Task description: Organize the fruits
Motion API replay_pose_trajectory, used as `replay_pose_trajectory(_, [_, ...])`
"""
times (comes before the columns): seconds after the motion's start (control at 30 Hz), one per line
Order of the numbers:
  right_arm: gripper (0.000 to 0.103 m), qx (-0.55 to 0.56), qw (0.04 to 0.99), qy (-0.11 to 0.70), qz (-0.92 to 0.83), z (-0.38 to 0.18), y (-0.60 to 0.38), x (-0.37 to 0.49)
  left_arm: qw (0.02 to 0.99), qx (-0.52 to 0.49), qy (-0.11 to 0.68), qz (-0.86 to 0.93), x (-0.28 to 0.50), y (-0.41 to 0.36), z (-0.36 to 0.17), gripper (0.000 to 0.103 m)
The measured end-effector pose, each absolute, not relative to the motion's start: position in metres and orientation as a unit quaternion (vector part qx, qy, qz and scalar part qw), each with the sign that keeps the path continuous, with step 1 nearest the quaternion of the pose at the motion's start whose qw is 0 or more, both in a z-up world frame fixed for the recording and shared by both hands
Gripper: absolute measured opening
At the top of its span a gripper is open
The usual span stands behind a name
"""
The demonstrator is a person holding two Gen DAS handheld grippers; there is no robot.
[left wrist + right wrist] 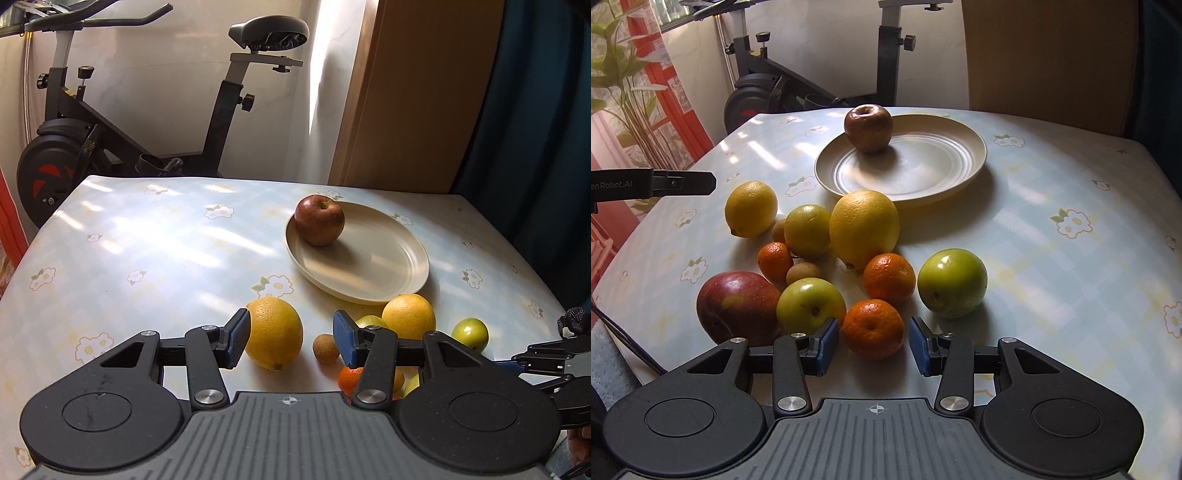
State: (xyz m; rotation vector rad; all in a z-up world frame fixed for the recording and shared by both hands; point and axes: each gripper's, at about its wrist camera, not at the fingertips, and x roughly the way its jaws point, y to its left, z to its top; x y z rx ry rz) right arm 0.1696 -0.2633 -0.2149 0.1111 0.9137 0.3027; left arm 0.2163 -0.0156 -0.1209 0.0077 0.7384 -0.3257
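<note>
A cream plate holds one red apple. Loose fruit lies in front of it. My left gripper is open, its jaws on either side of a yellow lemon with a small brown fruit beside it. My right gripper is open around an orange mandarin. Near it lie a second red apple, green apples, a large yellow citrus and more mandarins.
The table has a flowered cloth and rounded edges. An exercise bike stands behind it. A wooden panel and a dark curtain are at the back right. A plant stands at the left.
</note>
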Motion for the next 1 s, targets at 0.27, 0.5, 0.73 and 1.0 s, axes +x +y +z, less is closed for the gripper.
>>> replay_pose_trajectory(0.27, [0.036,0.094,0.88,0.441,0.148,-0.22,-0.275,0.175,0.916,0.005,0.368,-0.161,0.216,-0.017,-0.124,0.052])
replay_pose_trajectory(0.5, [0.034,0.102,0.879,0.442,0.147,-0.221,-0.275,0.174,0.912,0.005,0.373,-0.169,0.215,-0.018,-0.126,0.052])
replay_pose_trajectory(0.73, [0.033,0.094,0.891,0.42,0.144,-0.205,-0.277,0.17,0.907,0.002,0.381,-0.181,0.217,-0.017,-0.128,0.049])
replay_pose_trajectory(1.0, [0.033,0.073,0.913,0.373,0.149,-0.171,-0.278,0.182,0.895,0.008,0.392,-0.212,0.227,-0.02,-0.133,0.03])
